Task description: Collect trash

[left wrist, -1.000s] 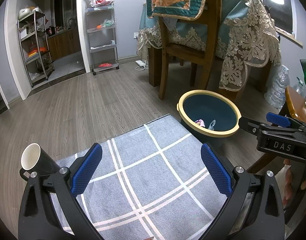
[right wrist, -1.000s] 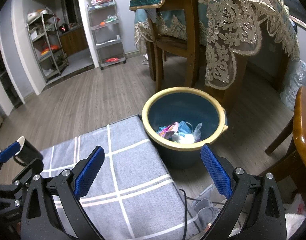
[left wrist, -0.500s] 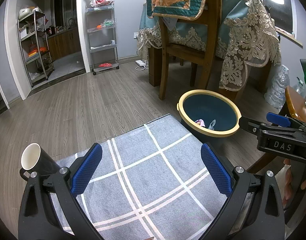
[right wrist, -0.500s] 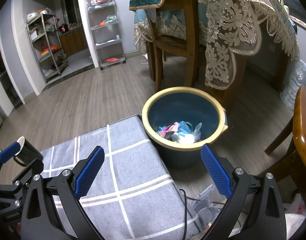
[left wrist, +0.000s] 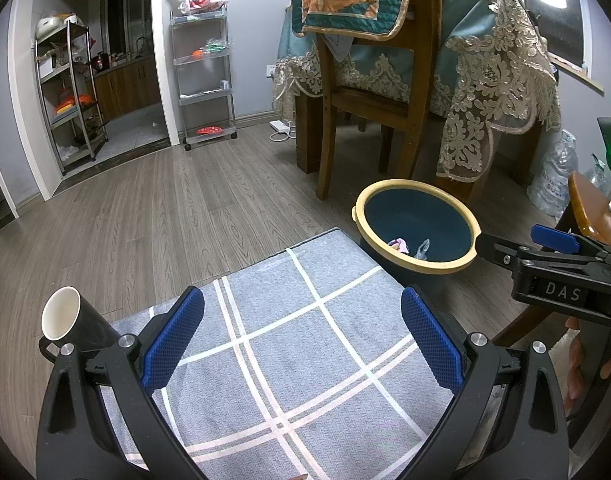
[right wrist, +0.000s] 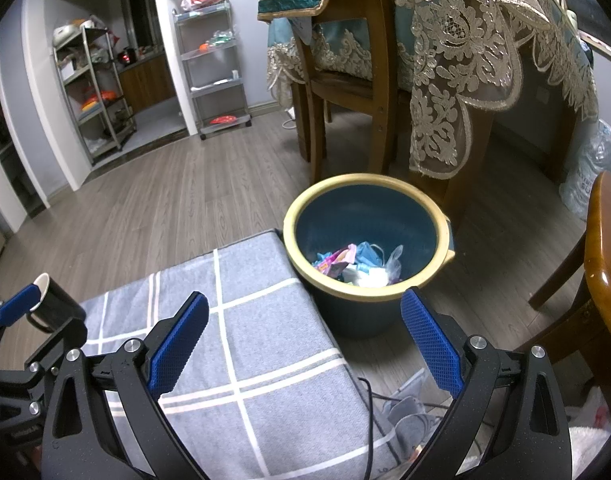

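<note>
Both my tongs are wide open and hold nothing.

My left gripper (left wrist: 301,340) hangs over the grey checked cloth (left wrist: 289,344), and a black cup (left wrist: 71,322) lies on its side by the left edge. My right gripper (right wrist: 303,340) sits near the blue bin (right wrist: 367,232) with the yellow rim. The trash (right wrist: 355,262) is a pile of wrappers and paper at the bottom of the bin, on the wood floor (right wrist: 177,200) by a chair (right wrist: 345,80).
</note>
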`<act>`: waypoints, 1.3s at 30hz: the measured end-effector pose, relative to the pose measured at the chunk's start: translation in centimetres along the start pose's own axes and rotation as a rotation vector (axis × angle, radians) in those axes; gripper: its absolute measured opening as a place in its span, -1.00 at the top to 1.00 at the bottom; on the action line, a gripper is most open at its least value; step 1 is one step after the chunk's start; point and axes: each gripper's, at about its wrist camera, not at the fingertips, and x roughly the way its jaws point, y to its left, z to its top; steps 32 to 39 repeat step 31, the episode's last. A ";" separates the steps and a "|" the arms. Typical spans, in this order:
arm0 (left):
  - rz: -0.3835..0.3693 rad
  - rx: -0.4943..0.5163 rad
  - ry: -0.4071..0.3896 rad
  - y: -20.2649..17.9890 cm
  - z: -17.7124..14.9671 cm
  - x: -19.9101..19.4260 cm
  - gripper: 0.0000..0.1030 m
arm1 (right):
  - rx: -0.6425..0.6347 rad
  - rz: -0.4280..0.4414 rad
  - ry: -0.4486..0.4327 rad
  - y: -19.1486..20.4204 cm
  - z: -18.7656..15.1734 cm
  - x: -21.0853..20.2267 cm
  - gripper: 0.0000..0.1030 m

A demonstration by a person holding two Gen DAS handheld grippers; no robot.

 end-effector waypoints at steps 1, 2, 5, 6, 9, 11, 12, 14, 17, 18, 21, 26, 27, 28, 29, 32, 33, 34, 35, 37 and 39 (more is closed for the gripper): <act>0.000 0.001 0.000 0.0 0.0 0.0 -0.88 | -0.001 0.000 0.001 0.0 0.0 0.0 -0.87; 0.001 0.001 -0.001 0.0 0.0 0.0 -0.88 | 0.000 0.000 0.001 0.0 0.0 0.0 -0.87; 0.000 0.001 -0.001 0.0 0.0 0.0 -0.88 | 0.001 -0.001 0.001 0.0 -0.1 -0.1 -0.87; 0.000 0.001 -0.001 -0.1 0.0 0.0 -0.88 | 0.001 -0.001 0.002 0.0 -0.1 0.0 -0.87; 0.001 0.001 -0.001 -0.1 0.0 0.0 -0.88 | 0.000 0.000 0.002 0.0 -0.1 0.0 -0.87; 0.006 -0.002 -0.005 0.0 0.0 -0.1 -0.88 | 0.000 0.000 0.001 0.0 -0.1 -0.1 -0.87; 0.001 -0.006 -0.009 0.0 0.1 -0.2 -0.88 | 0.000 -0.001 0.002 0.0 -0.1 0.0 -0.87; -0.014 -0.022 -0.026 0.2 0.1 -0.5 -0.88 | 0.001 -0.001 0.002 0.0 -0.1 -0.1 -0.87; -0.010 -0.026 -0.028 0.4 0.3 -0.4 -0.88 | 0.001 -0.001 0.002 0.0 -0.1 0.0 -0.87; -0.009 -0.027 -0.027 0.5 0.3 -0.3 -0.88 | 0.001 -0.001 0.003 0.0 -0.1 0.0 -0.87; -0.009 -0.025 -0.025 0.5 0.2 -0.2 -0.88 | 0.001 0.000 0.002 0.0 -0.1 0.0 -0.87; 0.000 -0.020 0.005 0.5 0.2 0.3 -0.89 | 0.002 -0.001 0.002 0.0 -0.1 0.0 -0.87; 0.004 -0.025 0.014 0.5 0.2 0.4 -0.89 | 0.002 0.000 0.003 0.0 -0.1 0.0 -0.87; 0.007 -0.029 0.017 0.7 0.1 0.4 -0.89 | 0.002 0.000 0.003 0.0 -0.1 0.0 -0.87; 0.009 -0.034 0.020 0.7 0.1 0.4 -0.89 | 0.001 0.001 0.003 0.0 -0.1 0.0 -0.87; 0.008 -0.038 0.024 1.0 0.1 0.5 -0.89 | 0.000 0.000 0.002 0.0 -0.1 0.0 -0.87; 0.008 -0.038 0.024 1.0 0.1 0.5 -0.89 | 0.000 0.000 0.002 0.0 -0.1 0.0 -0.87; 0.008 -0.038 0.024 1.0 0.1 0.5 -0.89 | 0.000 0.000 0.002 0.0 -0.1 0.0 -0.87; 0.008 -0.038 0.024 1.0 0.1 0.5 -0.89 | 0.000 0.000 0.002 0.0 -0.1 0.0 -0.87; 0.008 -0.038 0.024 1.0 0.1 0.5 -0.89 | 0.000 0.000 0.002 0.0 -0.1 0.0 -0.87; 0.008 -0.038 0.024 1.0 0.1 0.5 -0.89 | 0.000 0.000 0.002 0.0 -0.1 0.0 -0.87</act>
